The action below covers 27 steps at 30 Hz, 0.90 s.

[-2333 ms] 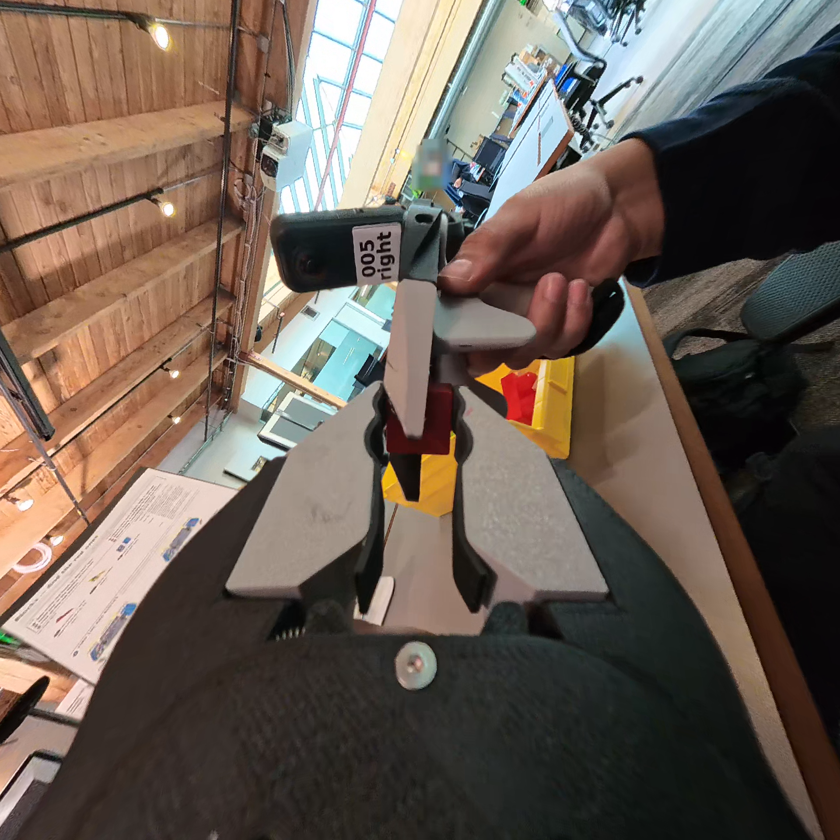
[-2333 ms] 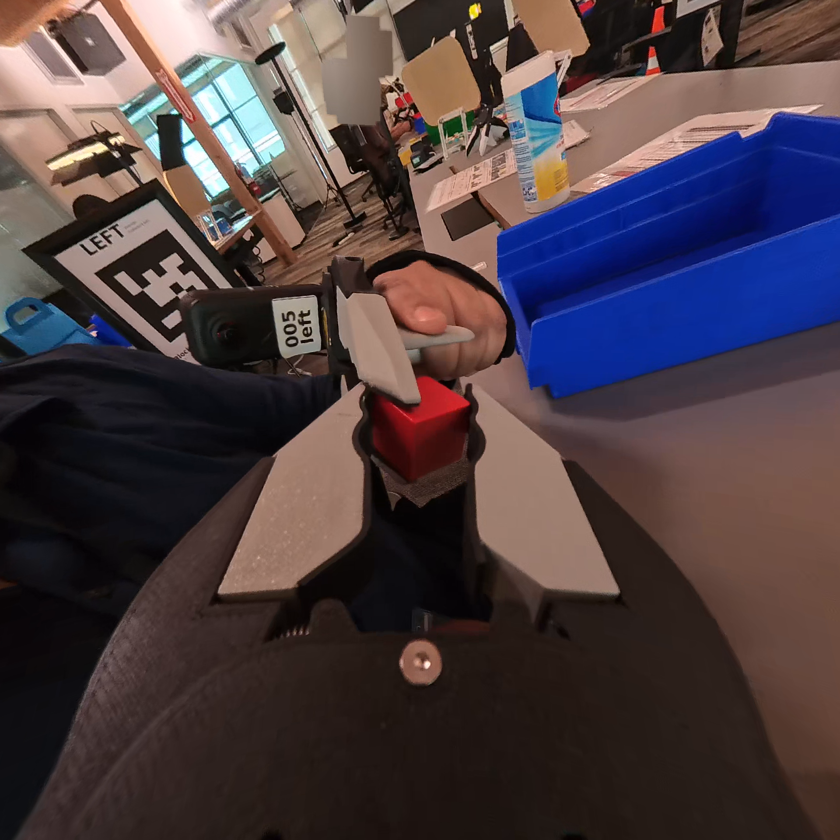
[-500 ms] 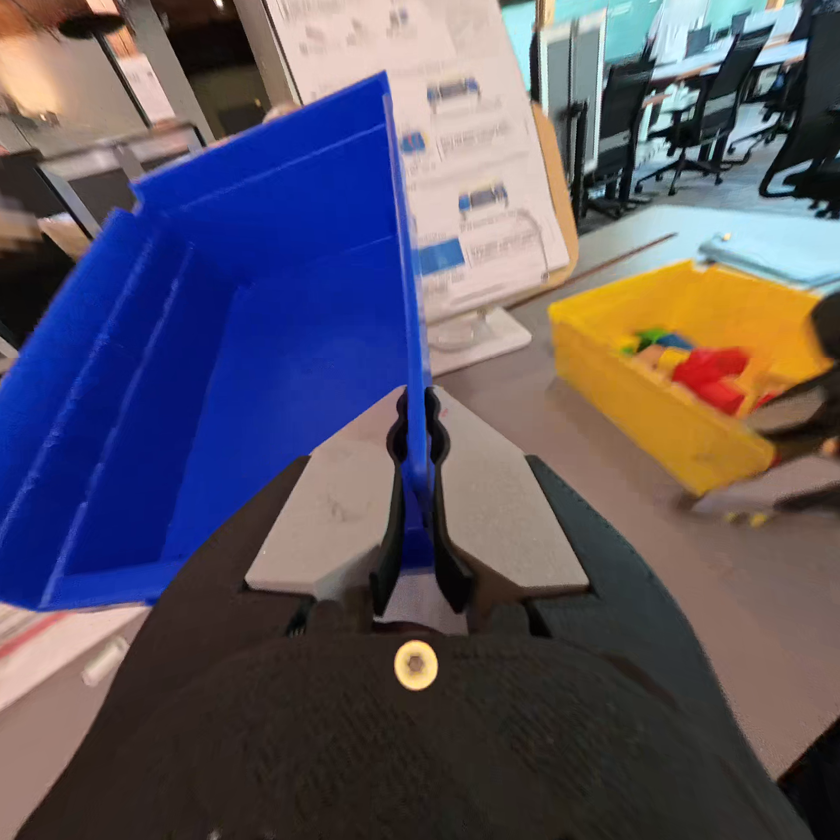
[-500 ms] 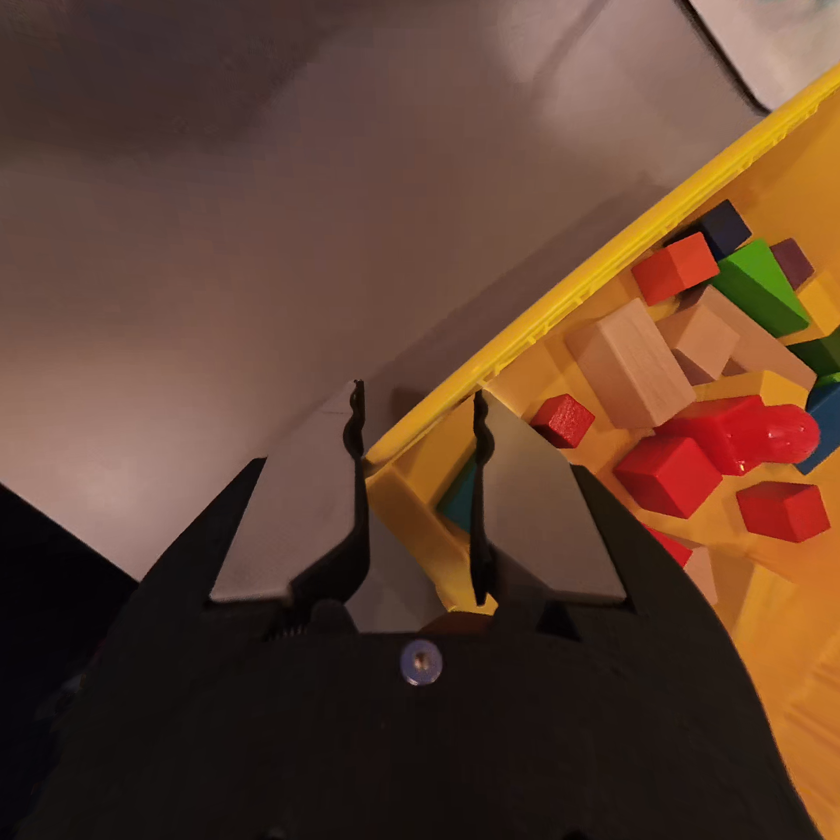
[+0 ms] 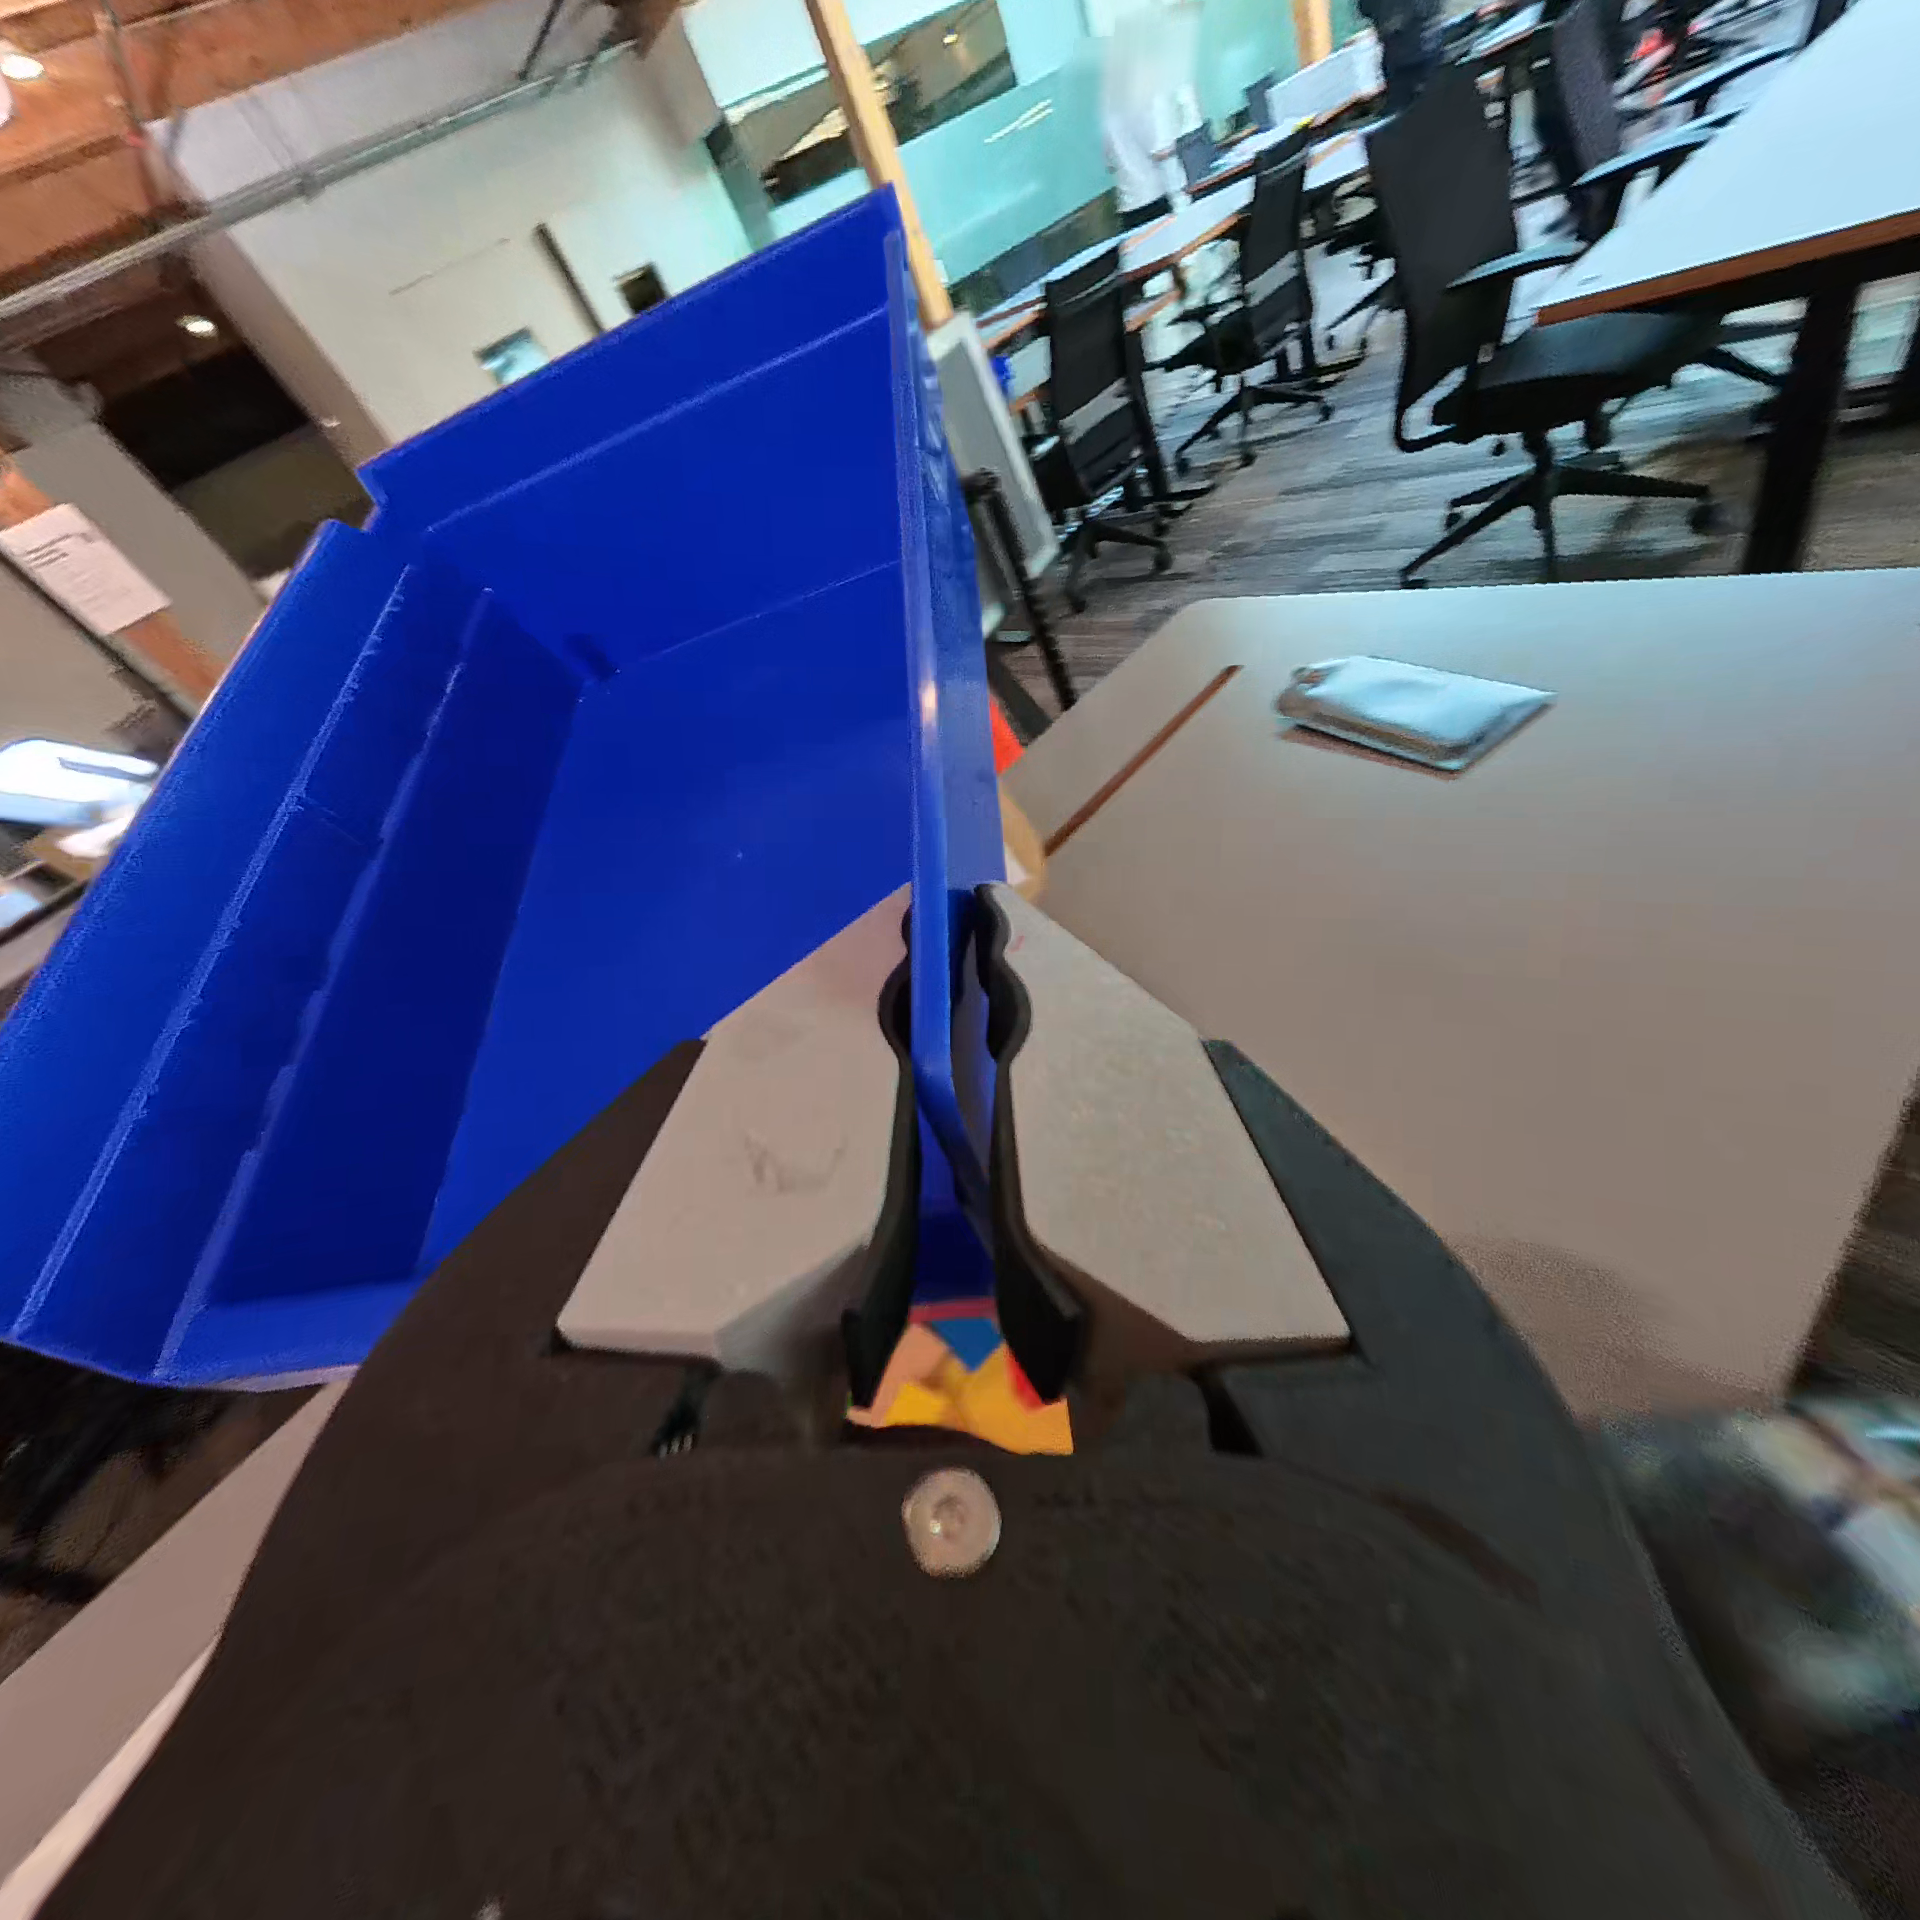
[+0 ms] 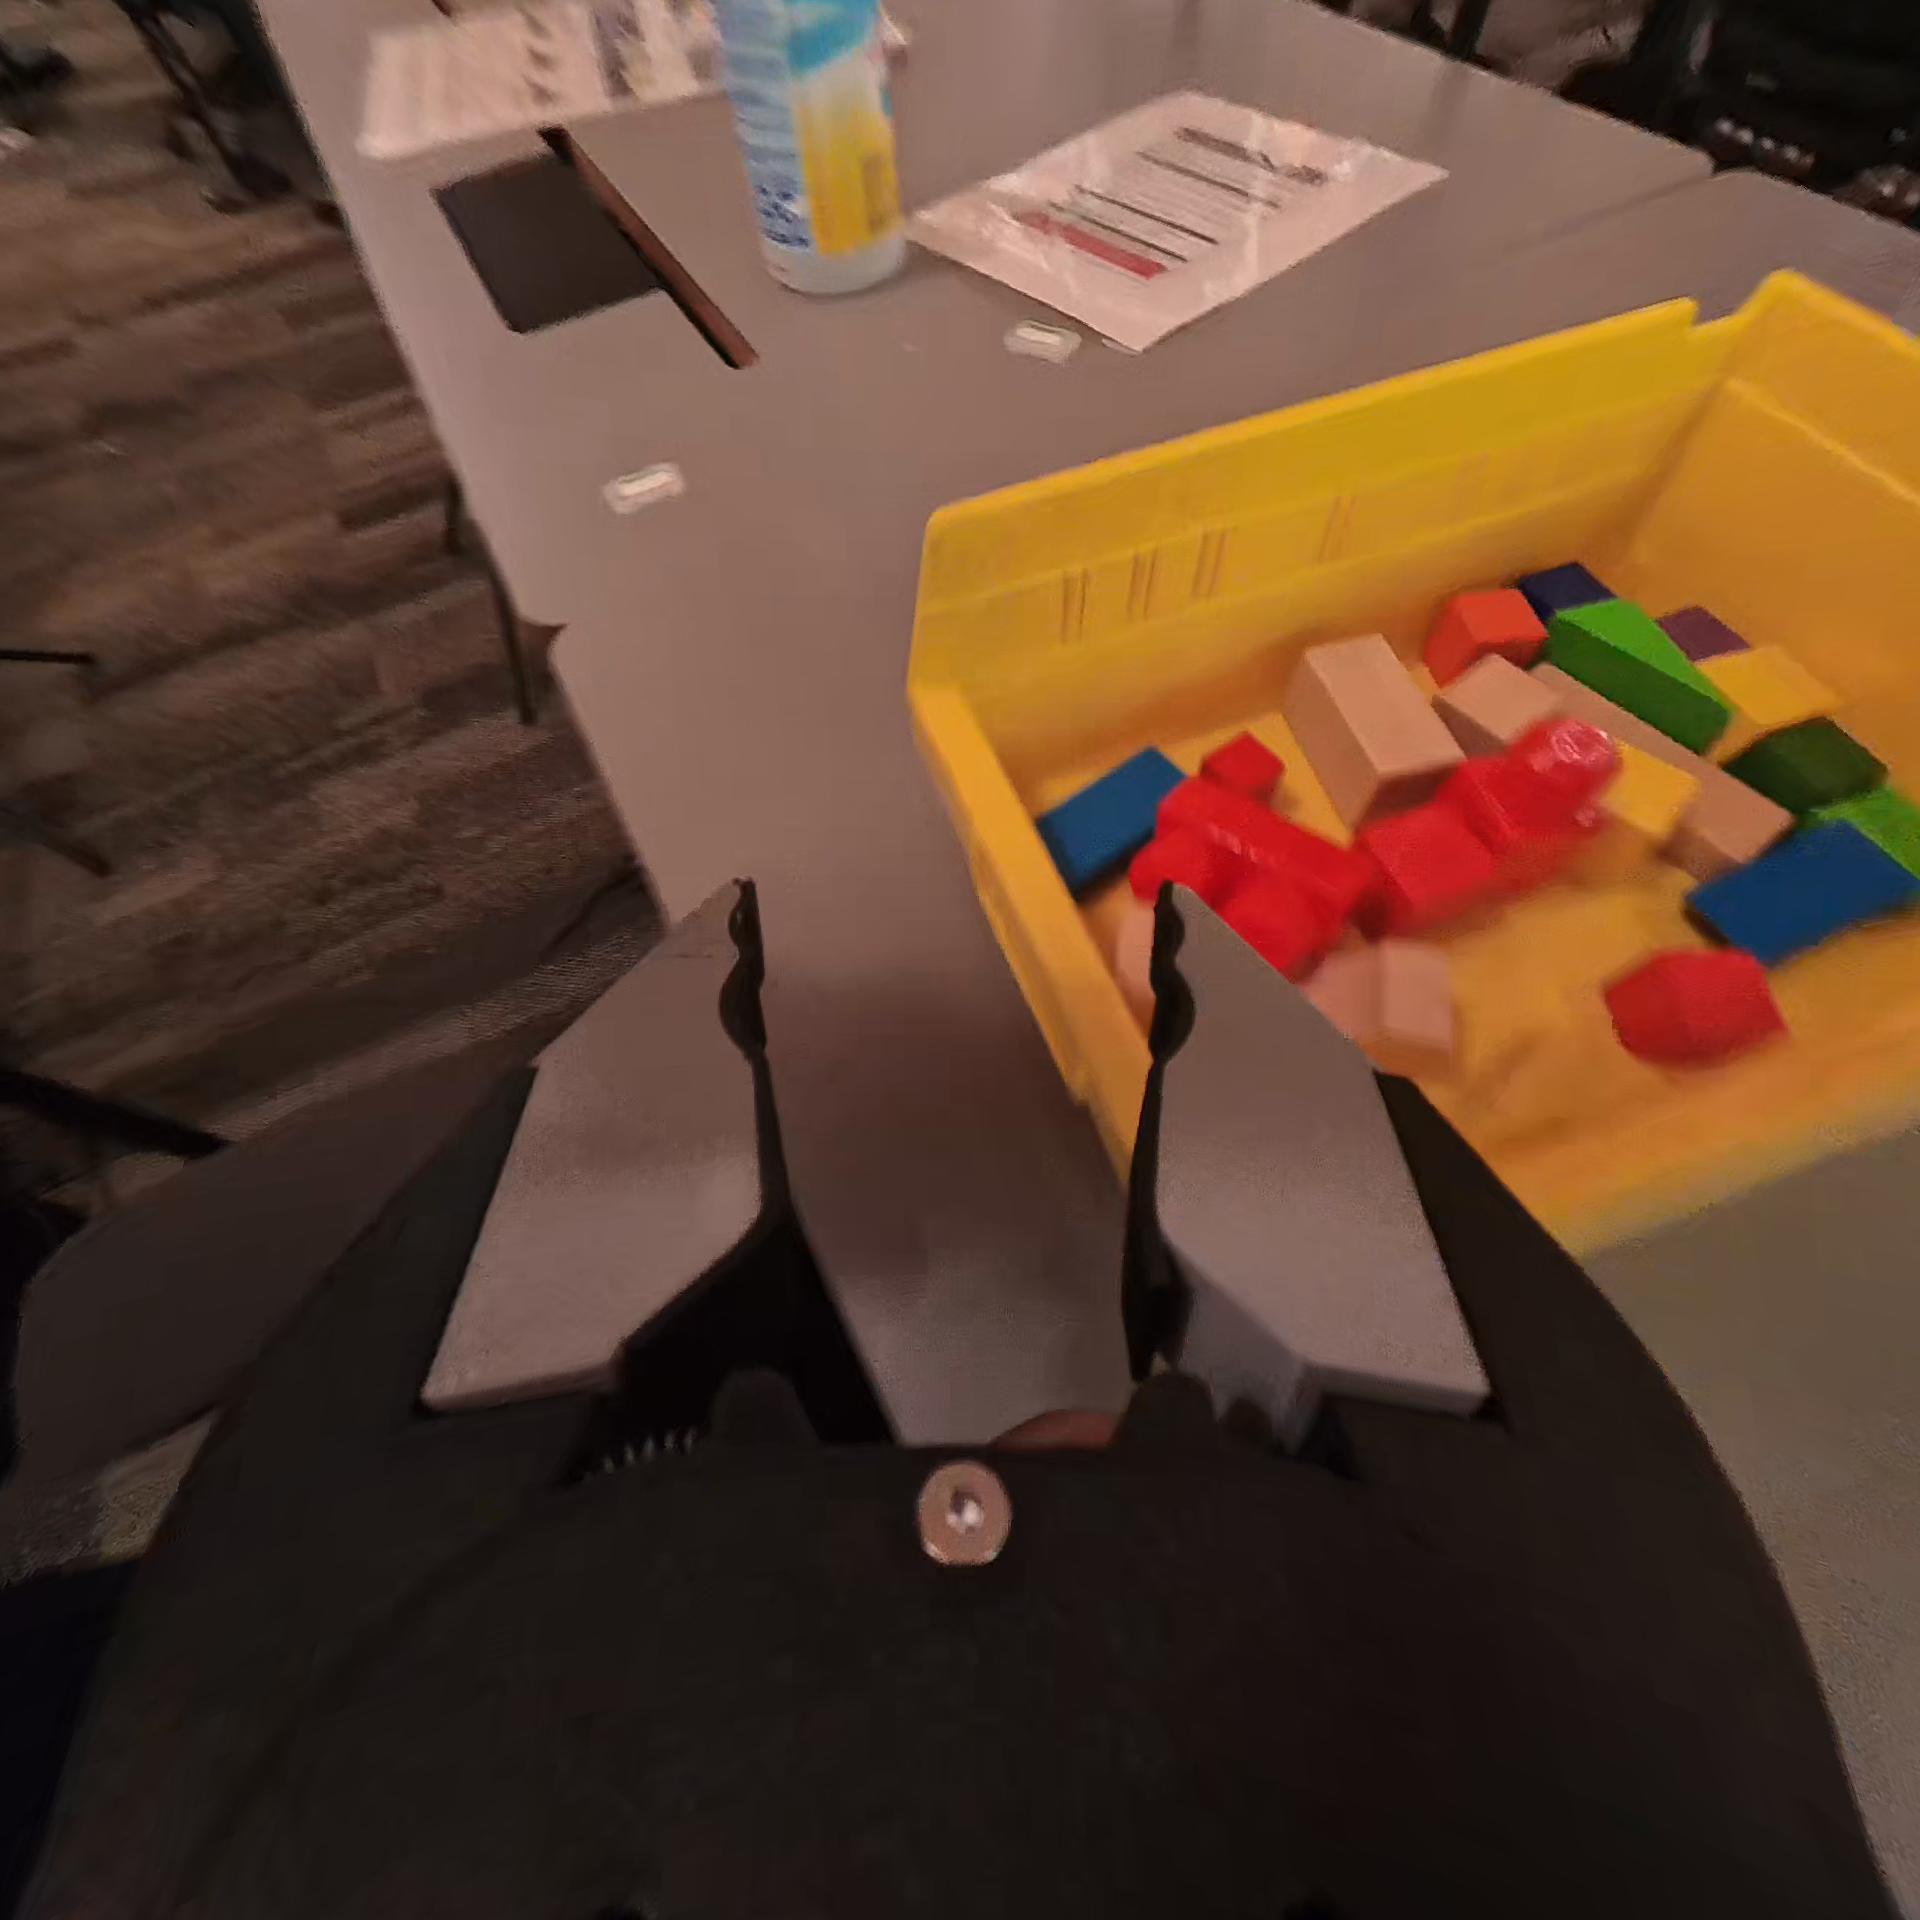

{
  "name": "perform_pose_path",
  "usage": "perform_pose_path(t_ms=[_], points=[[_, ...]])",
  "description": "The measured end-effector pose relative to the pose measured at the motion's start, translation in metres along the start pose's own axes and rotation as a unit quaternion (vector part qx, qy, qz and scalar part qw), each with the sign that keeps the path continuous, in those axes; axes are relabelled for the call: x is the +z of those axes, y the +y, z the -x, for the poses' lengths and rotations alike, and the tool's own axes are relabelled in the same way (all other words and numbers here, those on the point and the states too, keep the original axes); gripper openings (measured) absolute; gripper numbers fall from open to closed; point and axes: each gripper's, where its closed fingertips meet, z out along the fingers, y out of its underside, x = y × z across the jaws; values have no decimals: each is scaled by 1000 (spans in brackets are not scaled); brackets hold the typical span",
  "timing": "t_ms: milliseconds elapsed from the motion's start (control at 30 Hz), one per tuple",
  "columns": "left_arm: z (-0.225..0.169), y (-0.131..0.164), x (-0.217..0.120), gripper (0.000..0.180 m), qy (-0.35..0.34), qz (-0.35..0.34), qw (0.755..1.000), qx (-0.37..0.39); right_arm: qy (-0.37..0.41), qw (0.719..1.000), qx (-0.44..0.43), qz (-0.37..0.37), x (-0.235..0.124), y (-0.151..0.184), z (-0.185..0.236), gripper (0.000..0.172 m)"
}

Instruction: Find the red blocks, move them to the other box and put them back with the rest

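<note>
In the left wrist view my left gripper (image 5: 948,914) is shut on the side wall of the blue box (image 5: 623,831). The box hangs tilted in the air and no block shows inside it. Under the jaws a patch of coloured blocks (image 5: 961,1382) shows. In the right wrist view my right gripper (image 6: 952,888) is wide open and holds nothing. It hovers over the grey table (image 6: 790,644) by the near left corner of the yellow box (image 6: 1299,436). Several red blocks (image 6: 1278,873) lie in that box among blue, green and plain wooden ones. Another red block (image 6: 1694,1003) lies apart.
A bottle (image 6: 821,145) and a printed sheet (image 6: 1174,208) stand on the table behind the yellow box. The table's left edge drops to the carpet (image 6: 208,623). A grey pouch (image 5: 1413,712) lies on the table, with office chairs (image 5: 1507,312) beyond.
My left gripper, still shut on the blue box's wall, has lifted and swung it over the yellow box. My right gripper has opened wide and come off the yellow box's wall.
</note>
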Motion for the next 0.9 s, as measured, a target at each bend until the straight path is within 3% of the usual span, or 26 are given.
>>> perform_pose_path(t_ms=[67, 200, 333, 500, 567, 633, 733, 800, 900], points=[[-42, 11, 8, 4, 42, -3, 999, 7, 5, 999, -8, -34, -72, 9, -7, 71], [-136, 45, 27, 5, 131, -7, 991, -18, 86, 993, 5, -85, -215, 26, -46, 66], [-219, 92, 57, 5, 178, 17, 983, -46, 209, 974, 47, -72, -291, 66, -113, 68], [-279, 157, 101, 5, 204, 80, 972, -86, 213, 971, 97, -38, -291, 107, -144, 71], [-288, 172, 114, 3, 200, 96, 971, -90, 198, 975, 92, -36, -278, 105, -140, 71], [-278, 169, 111, 17, 180, 91, 975, -92, 186, 979, 78, -32, -260, 97, -133, 72], [-235, 153, 63, 46, 156, 66, 983, -77, 155, 985, 54, -48, -230, 77, -114, 70], [-200, 156, 20, 44, 137, 50, 987, -67, 139, 989, 27, -39, -214, 69, -104, 68], [-141, 192, -25, 49, 96, 86, 988, -83, 188, 982, -1, 1, -191, 74, -123, 69]])
